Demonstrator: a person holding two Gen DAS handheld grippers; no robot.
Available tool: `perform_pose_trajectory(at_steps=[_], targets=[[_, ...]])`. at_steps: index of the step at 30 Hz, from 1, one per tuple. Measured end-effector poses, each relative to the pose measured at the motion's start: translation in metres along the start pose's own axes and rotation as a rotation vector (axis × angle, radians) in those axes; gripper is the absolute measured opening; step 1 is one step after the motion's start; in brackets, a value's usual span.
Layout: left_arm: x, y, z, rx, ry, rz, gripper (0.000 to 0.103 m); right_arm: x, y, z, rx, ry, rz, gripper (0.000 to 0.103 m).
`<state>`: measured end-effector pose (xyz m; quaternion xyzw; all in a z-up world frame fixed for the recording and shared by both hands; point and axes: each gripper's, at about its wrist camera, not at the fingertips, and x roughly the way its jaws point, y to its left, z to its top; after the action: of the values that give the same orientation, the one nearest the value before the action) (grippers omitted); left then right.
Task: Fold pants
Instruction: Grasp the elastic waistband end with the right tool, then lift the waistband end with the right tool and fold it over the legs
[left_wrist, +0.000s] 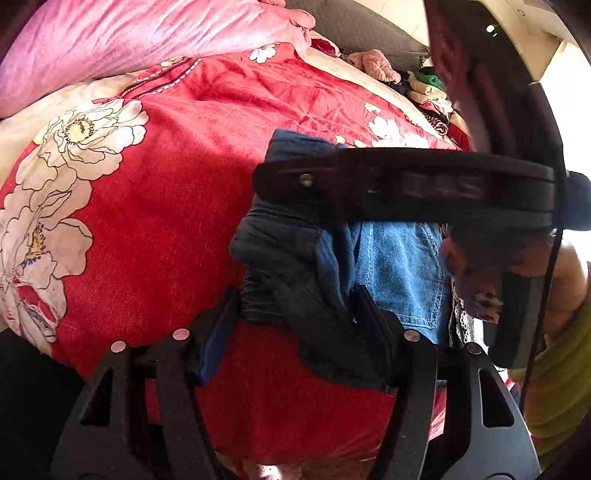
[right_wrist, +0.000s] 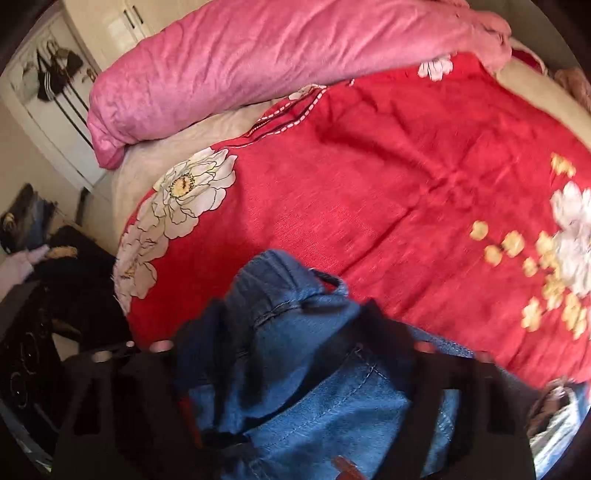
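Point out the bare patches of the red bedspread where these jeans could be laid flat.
The widest bare stretch of the red bedspread lies beyond the jeans, bordered by the pink quilt and the white flower print. The far corner is crowded with a clothes pile. The near edge is taken up by the jeans and both grippers.

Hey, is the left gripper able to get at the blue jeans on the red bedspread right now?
Probably yes. The left gripper already has the dark blue waistband of the jeans bunched between its fingers on the red bedspread. The right gripper crosses above, but does not block it.
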<state>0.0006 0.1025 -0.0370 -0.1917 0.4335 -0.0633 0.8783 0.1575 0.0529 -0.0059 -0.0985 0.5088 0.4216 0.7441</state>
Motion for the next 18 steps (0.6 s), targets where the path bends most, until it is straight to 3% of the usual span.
perform_pose_trajectory(at_steps=[1,4,9,14,18], targets=[[0.0,0.001,0.001,-0.004,0.0,-0.002,0.055,-0.004,-0.002,-0.002,0.005,-0.011,0.022,0.051],[0.0,-0.001,0.003,-0.006,-0.004,-0.002,0.057,-0.024,-0.005,-0.009,0.006,-0.06,0.072,0.036],[-0.003,-0.009,0.003,-0.006,-0.007,-0.026,0.076,-0.076,-0.021,-0.032,0.049,-0.168,0.151,0.033],[-0.002,-0.031,0.006,0.007,0.001,-0.097,0.084,-0.12,-0.048,-0.059,0.101,-0.249,0.183,0.033],[0.003,-0.058,0.012,0.051,0.019,-0.142,0.084,-0.148,-0.07,-0.082,0.146,-0.295,0.184,0.033]])
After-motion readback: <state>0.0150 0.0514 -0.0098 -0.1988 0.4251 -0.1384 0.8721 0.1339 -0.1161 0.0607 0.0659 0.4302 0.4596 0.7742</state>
